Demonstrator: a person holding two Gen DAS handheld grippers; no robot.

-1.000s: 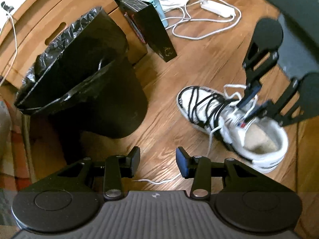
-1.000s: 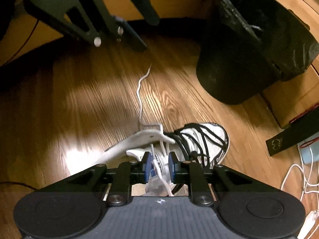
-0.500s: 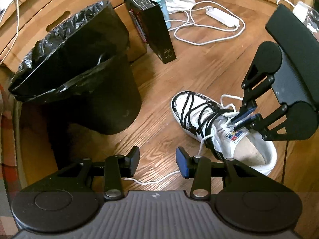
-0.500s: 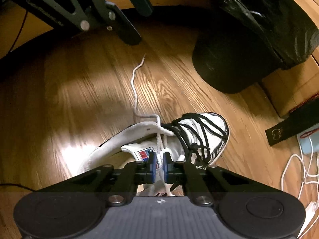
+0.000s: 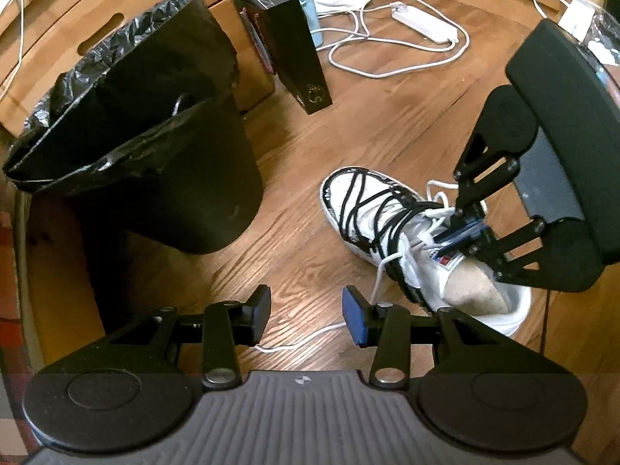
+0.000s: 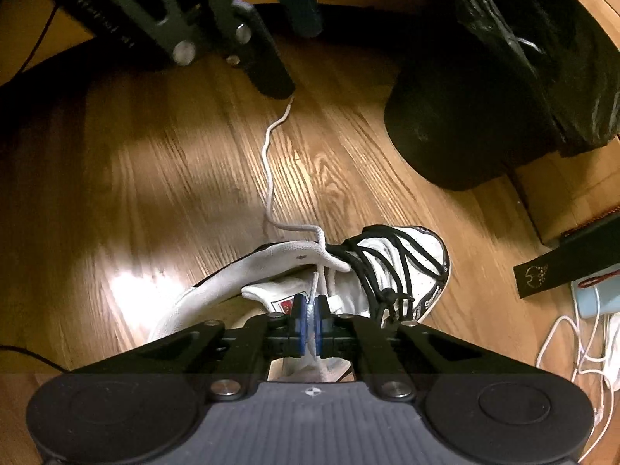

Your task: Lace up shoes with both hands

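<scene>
White lace [image 6: 310,312] pinched in right claw [image 6: 309,319], above shoe [image 6: 391,271]

The right gripper [image 6: 309,319] points steeply down, its blue pads pressed together on a white lace [image 6: 310,312]. The left gripper [image 5: 306,312] hangs apart from it — jaws partway open, nothing between them.

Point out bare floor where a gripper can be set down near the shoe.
Bare boards lie between the shoe and the bin, crossed only by the loose lace end. Crowded: cables and black box beyond the toe.
</scene>
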